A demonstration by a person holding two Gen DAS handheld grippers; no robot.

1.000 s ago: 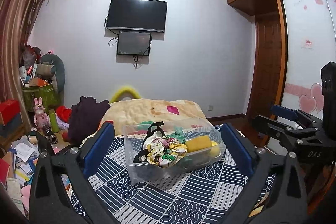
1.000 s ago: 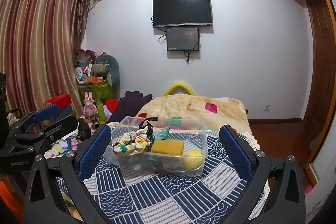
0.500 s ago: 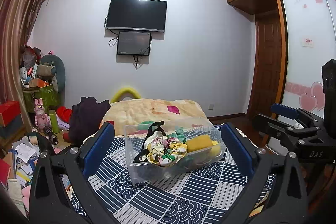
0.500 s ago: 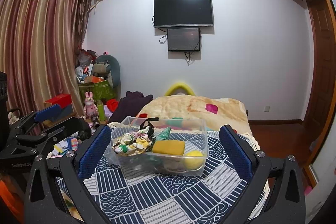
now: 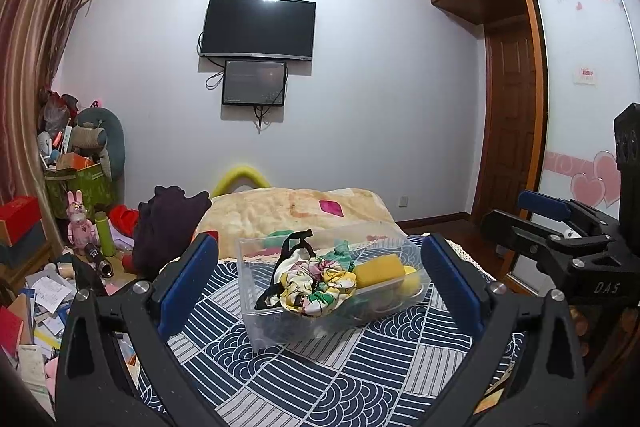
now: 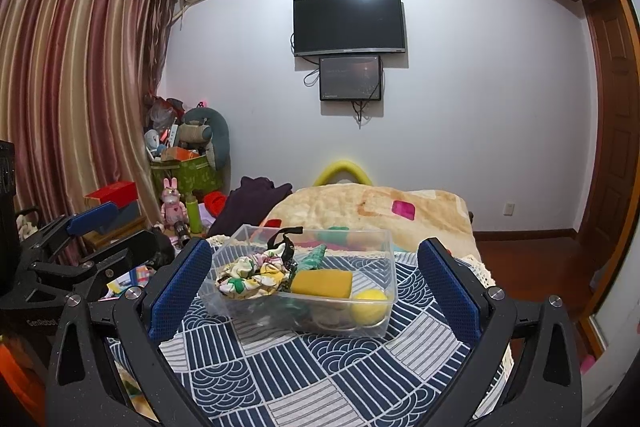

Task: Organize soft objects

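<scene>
A clear plastic bin [image 5: 280, 323] [image 6: 384, 251] stands on the blue patterned cloth [image 5: 320, 379] [image 6: 304, 367]. In it lie a floral fabric bundle with a black strap [image 5: 316, 281] [image 6: 250, 273], a yellow sponge [image 5: 378, 265] [image 6: 322, 283], a yellow ball [image 6: 369, 301] and a green piece [image 6: 314, 255]. My left gripper [image 5: 320, 263] is open and empty, hovering before the bin. My right gripper [image 6: 314, 267] is open and empty, also before the bin. Each gripper shows at the edge of the other's view.
A beige blanket [image 5: 288, 211] covers the bed behind the bin. A dark garment [image 5: 168, 227] lies at its left. Toys, boxes and papers clutter the floor on the left [image 5: 48, 283]. A wardrobe and door stand on the right [image 5: 516, 131].
Both views have shifted only slightly; the bin and its contents have not moved, and both grippers stay open.
</scene>
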